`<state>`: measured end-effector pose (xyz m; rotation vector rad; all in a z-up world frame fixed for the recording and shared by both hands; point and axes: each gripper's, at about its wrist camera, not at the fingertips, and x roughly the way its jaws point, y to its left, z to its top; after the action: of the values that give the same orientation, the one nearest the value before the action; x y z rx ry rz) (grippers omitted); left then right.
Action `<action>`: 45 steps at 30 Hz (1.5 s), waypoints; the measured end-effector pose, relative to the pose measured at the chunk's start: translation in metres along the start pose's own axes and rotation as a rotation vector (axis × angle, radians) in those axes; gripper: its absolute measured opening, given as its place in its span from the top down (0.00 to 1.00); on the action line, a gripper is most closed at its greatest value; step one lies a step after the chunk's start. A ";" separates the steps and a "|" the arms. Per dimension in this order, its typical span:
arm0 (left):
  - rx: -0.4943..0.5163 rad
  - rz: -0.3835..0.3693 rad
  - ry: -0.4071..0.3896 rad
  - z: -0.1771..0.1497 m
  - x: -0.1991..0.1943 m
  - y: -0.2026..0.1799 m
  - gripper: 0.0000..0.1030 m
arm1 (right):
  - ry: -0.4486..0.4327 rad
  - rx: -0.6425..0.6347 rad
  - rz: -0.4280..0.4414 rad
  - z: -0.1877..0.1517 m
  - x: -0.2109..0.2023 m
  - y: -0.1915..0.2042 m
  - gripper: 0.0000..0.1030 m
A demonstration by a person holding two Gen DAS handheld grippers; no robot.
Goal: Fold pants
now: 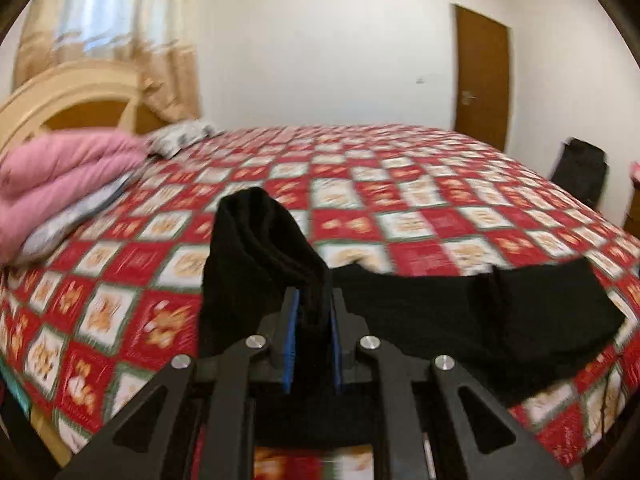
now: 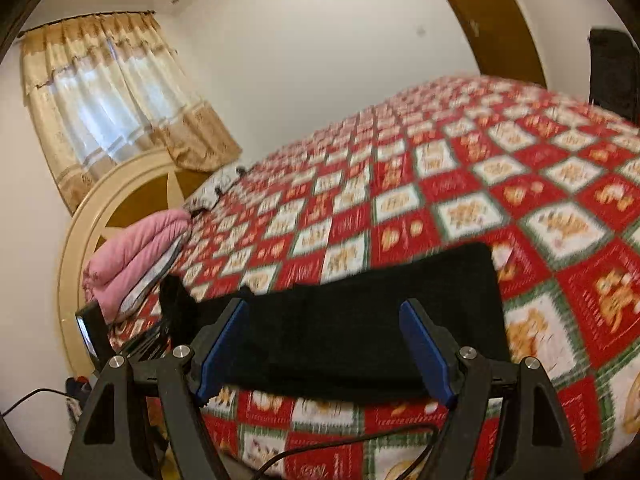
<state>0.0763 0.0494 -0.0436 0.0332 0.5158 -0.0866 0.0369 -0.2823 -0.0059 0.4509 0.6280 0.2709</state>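
Black pants [image 1: 460, 312] spread along the near edge of the checkered bed [image 1: 400, 184].

Left gripper [image 1: 312, 320] clenched on a raised bunch of the pants, blue pads [image 1: 291, 344] pressing the cloth. Right gripper [image 2: 324, 344] spread wide over the flat stretch, gripping nothing. Pink blanket [image 1: 60, 176] folded near the headboard [image 1: 72, 100].

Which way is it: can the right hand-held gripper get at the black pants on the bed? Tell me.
Probably yes. The right hand-held gripper is open, and the pants lie just ahead on the bedspread, with nothing between.
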 end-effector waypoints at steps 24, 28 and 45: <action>0.235 -0.096 -0.057 -0.027 -0.024 -0.083 0.85 | 0.504 0.256 0.502 -0.010 0.206 0.051 0.23; 0.260 -0.104 -0.047 -0.031 -0.022 -0.087 0.85 | 0.552 0.315 0.523 -0.011 0.230 0.054 0.23; 0.371 -0.340 -0.099 -0.013 -0.045 -0.160 0.85 | 0.413 -0.034 0.312 0.034 0.139 0.024 0.84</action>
<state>0.0164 -0.1055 -0.0337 0.3030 0.3969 -0.5137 0.1638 -0.2200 -0.0401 0.4631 0.9551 0.6823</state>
